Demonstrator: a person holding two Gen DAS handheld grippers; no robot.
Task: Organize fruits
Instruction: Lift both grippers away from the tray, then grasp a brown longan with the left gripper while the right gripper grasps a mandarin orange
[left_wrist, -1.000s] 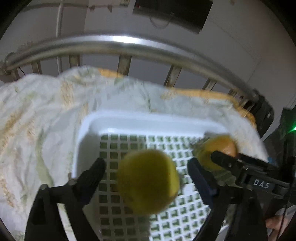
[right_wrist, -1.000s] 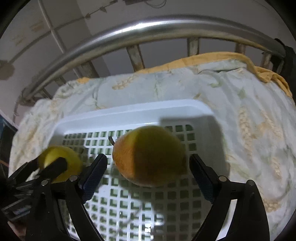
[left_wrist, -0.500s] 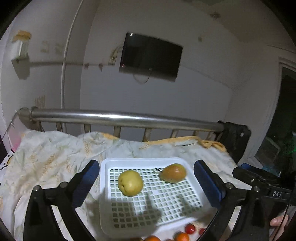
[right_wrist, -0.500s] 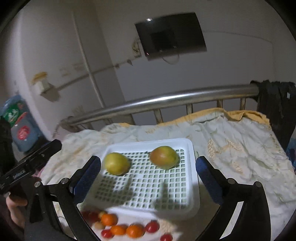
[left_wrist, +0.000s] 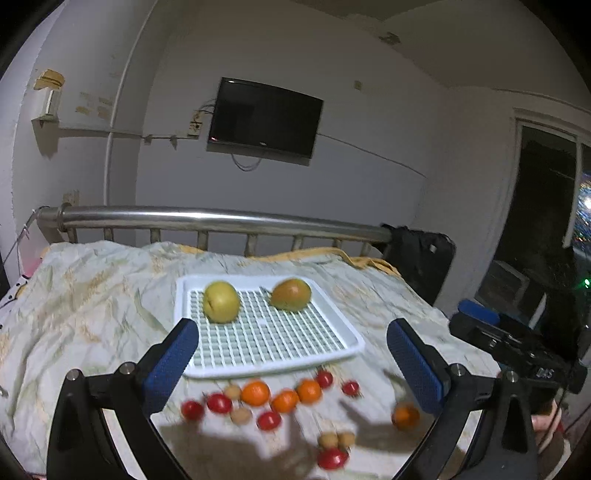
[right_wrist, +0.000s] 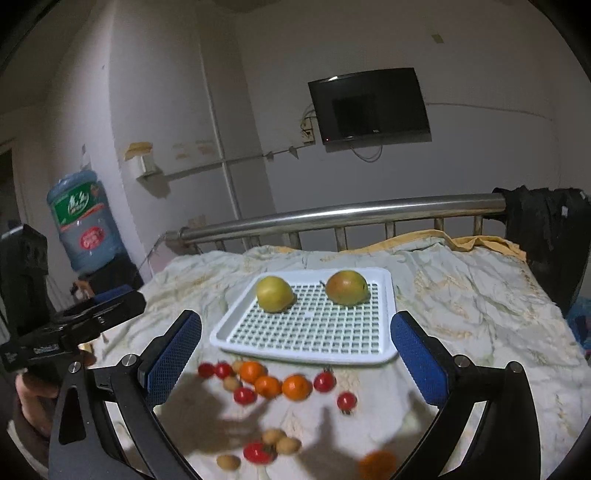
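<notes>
We have two large fruits already in the white perforated plastic tray (left_wrist: 343, 341): a round yellow-green pear (left_wrist: 221, 301) toward its far left and a reddish-orange pear with a short stem (left_wrist: 291, 294) toward its far right, apart from each other and both resting on the grid. The rest of the tray is bare, so we judge the job to be at an early stage.

What is left lies on the pale patterned bedsheet (left_wrist: 92, 295) just in front of the tray's near edge. There is a loose row of small orange tangerines (right_wrist: 295, 387) mixed with red cherry tomatoes (right_wrist: 324, 381) and a few small tan round fruits (right_wrist: 288, 445), which may be longans, though blur keeps us from being sure. One more tangerine (left_wrist: 405, 416) sits apart to the right, and a red tomato (left_wrist: 332, 458) lies nearest us beside two tan fruits. None of these touches the tray.

Our left gripper (left_wrist: 291, 354) has its blue-padded jaws spread wide with nothing between them, and it hovers above the scattered fruit. Our right gripper (right_wrist: 299, 350) is the same, its jaws fully spread and empty. Neither touches any fruit.

We judge that the small fruits remain to be gathered, probably sorted by kind into the open part of the tray.
</notes>
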